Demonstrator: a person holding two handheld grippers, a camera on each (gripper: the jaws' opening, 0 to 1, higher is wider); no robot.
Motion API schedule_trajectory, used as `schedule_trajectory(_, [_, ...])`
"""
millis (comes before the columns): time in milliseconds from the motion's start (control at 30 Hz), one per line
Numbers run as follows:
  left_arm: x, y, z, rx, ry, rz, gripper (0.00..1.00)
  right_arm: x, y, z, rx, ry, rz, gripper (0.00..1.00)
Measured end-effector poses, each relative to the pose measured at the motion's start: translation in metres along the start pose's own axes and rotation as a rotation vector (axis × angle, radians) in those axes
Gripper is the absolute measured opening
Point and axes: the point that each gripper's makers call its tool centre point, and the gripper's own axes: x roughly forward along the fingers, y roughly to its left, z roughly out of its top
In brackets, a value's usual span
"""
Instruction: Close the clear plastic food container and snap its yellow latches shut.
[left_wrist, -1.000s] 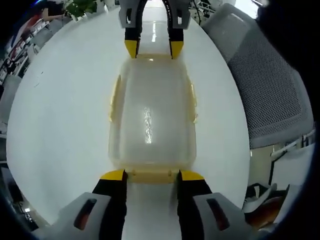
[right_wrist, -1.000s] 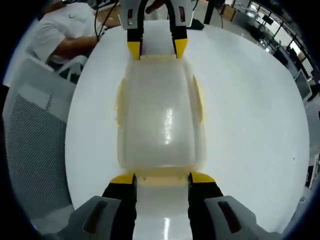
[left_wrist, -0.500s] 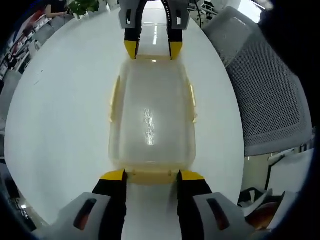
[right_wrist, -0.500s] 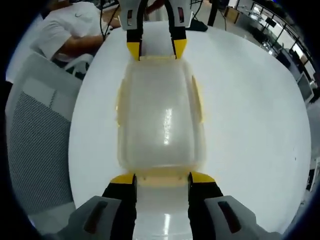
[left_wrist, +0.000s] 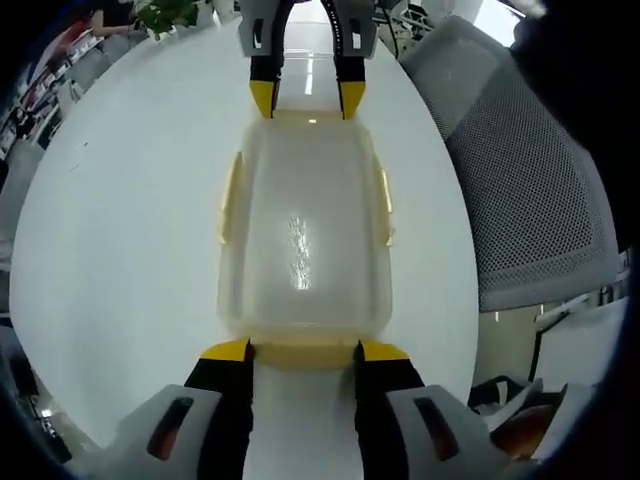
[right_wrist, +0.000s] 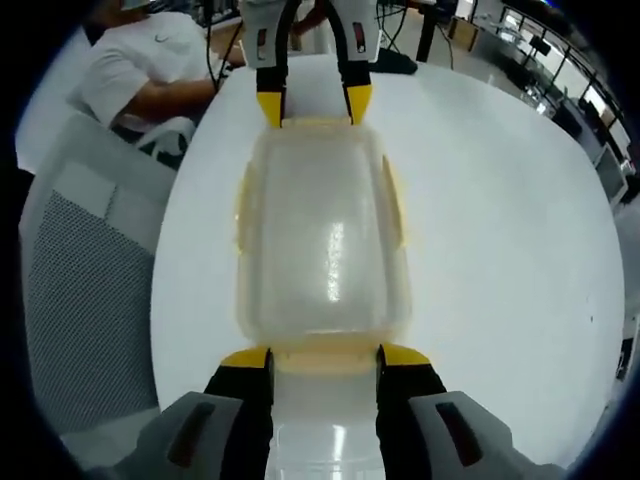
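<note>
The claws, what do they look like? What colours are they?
Each claw has two black fingers with bright yellow tips. In the left gripper view, the left claw rises from grey shells with dark oval slots that glow reddish inside. The right claw looks the same in its own view. Seen from across the table, the right claw's body is pale grey with a black arch between the fingers.

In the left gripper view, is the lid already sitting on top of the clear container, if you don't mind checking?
Yes, the lid covers the container on the white table, with yellow latches along its long sides.
</note>
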Motion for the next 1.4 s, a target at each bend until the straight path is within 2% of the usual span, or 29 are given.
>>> schedule_trajectory(533, [-0.008, 0.001, 0.007, 0.002, -0.007, -0.005, 0.38, -0.014, 0.000, 0.001, -0.005, -0.024, -0.007, 0.39])
schedule_trajectory(1067, [-0.027, 0.008, 0.007, 0.002, -0.016, 0.006, 0.38, -0.034, -0.005, 0.013, -0.010, -0.075, -0.018, 0.39])
schedule_trajectory(1400, [-0.034, 0.012, 0.014, 0.011, -0.018, 0.007, 0.38, -0.042, -0.007, 0.012, -0.004, -0.077, -0.019, 0.39])
